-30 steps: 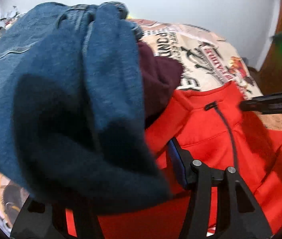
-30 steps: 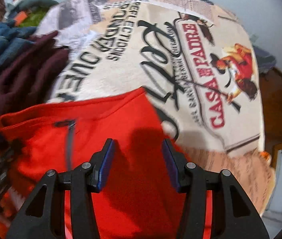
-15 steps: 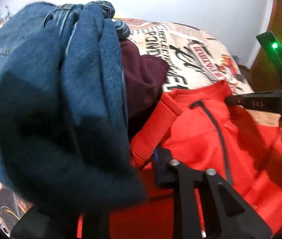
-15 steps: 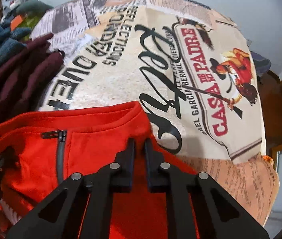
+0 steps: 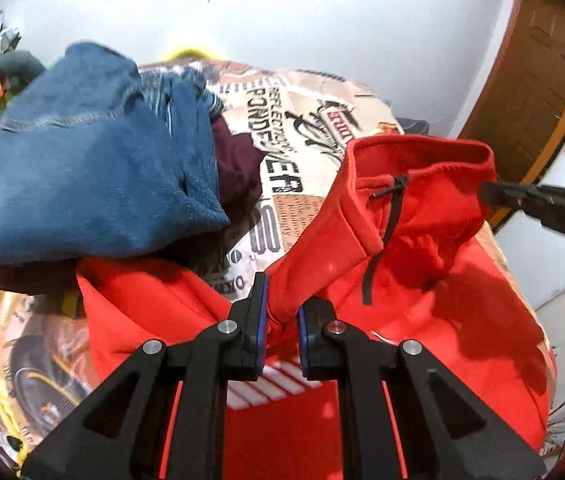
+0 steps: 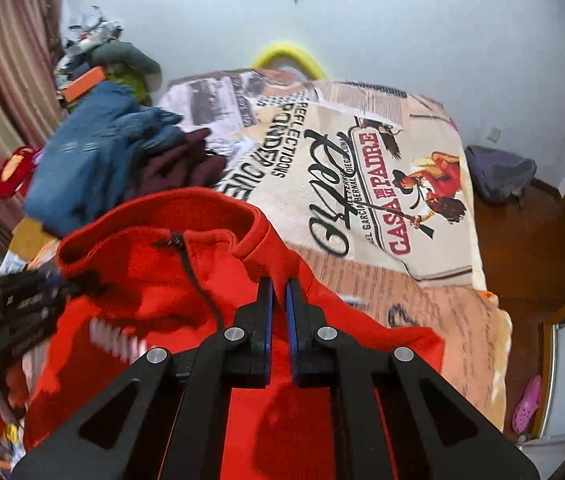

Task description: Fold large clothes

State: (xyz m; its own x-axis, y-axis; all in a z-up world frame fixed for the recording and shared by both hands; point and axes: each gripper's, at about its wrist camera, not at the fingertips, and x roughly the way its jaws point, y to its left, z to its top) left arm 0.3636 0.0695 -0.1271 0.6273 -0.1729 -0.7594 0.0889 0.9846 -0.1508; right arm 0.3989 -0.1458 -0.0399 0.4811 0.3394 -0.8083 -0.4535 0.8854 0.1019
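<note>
A red zip-neck sweatshirt (image 5: 422, 240) hangs lifted by its shoulders above the bed. My left gripper (image 5: 280, 312) is shut on a fold of its left shoulder. My right gripper (image 6: 278, 300) is shut on the other shoulder of the red sweatshirt (image 6: 154, 276), beside the collar. In the left wrist view the right gripper (image 5: 494, 196) shows at the right edge, pinching the collar side. The left gripper (image 6: 62, 284) appears blurred at the left of the right wrist view. White stripes mark the chest.
A printed blanket (image 6: 362, 168) covers the bed. Folded blue jeans (image 5: 94, 176) and a maroon garment (image 5: 238, 168) lie at its left. A grey bag (image 6: 498, 172) sits on the wooden floor at the right, and a pink shoe (image 6: 526, 408) lies near a door frame.
Both grippers closed on the red sweatshirt's shoulders and rose, lifting its collar off the blanket. The jeans pile now looks farther away in the left wrist view.
</note>
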